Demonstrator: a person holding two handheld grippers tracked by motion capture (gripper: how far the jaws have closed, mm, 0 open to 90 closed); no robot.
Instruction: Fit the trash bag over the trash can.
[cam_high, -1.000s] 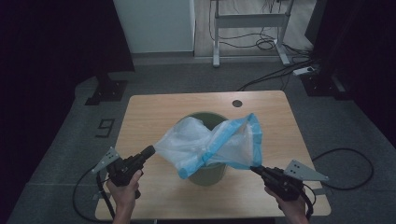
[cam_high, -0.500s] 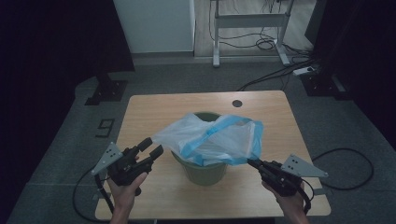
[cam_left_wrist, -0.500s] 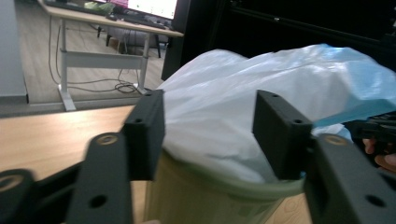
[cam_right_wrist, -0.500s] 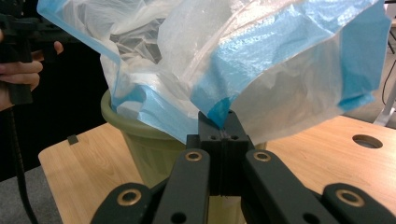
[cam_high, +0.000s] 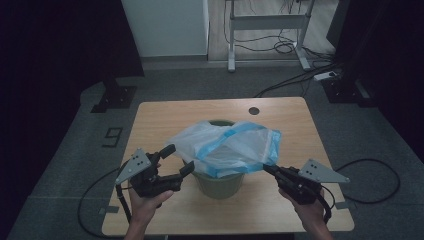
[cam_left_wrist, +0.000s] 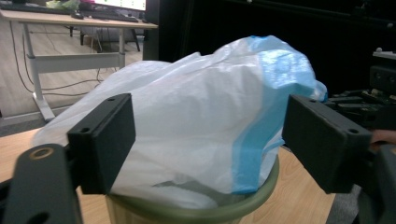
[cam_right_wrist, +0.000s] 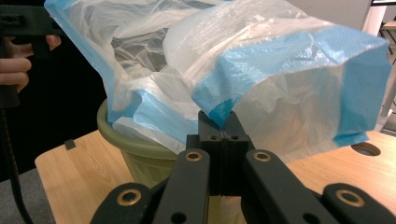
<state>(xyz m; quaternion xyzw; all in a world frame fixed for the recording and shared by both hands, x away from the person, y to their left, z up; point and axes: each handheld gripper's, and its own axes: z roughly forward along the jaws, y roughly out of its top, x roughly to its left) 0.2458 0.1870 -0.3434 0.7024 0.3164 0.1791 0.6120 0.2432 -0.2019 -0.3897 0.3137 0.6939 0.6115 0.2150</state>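
Left gripper (cam_high: 180, 159) near the table's left front, jaws spread wide and just lately opened, nothing pinched between them, tips just beside the green bin (cam_high: 220, 182). Right gripper (cam_high: 267, 169) at the table's right front, jaws pressed together on the blue edge of the plastic bag (cam_high: 227, 147). Bag draped over the bin and puffed up above its rim, white with a blue band, pulled out toward the right gripper. Bin standing upright on the wooden table (cam_high: 150, 120), about the middle of the front half. Small round hole in the table top (cam_high: 254, 110) toward the far right. Grey floor around the table, a desk frame (cam_high: 265, 30) and cables farther back.

Left gripper view: left gripper (cam_left_wrist: 208, 140) with both black pads well apart, one at either side of the bag (cam_left_wrist: 196, 121), neither pad pressing on it. Bag bulging up out of the bin (cam_left_wrist: 187, 212), its blue band running down the right side. Bin's green rim showing below the bag. Right gripper dimly seen at the far right edge against a dark background.

Right gripper view: right gripper (cam_right_wrist: 222, 133) closed tight, a corner of the bag's blue band caught between the pads. Bag (cam_right_wrist: 261, 70) spread above and stretched across the upper part, crinkled and see-through. Bin (cam_right_wrist: 140, 158) under the bag at left of the jaws, standing on the table (cam_right_wrist: 79, 177). A hand (cam_right_wrist: 18, 65) on the left gripper's dark body at the upper left, its cable hanging down.
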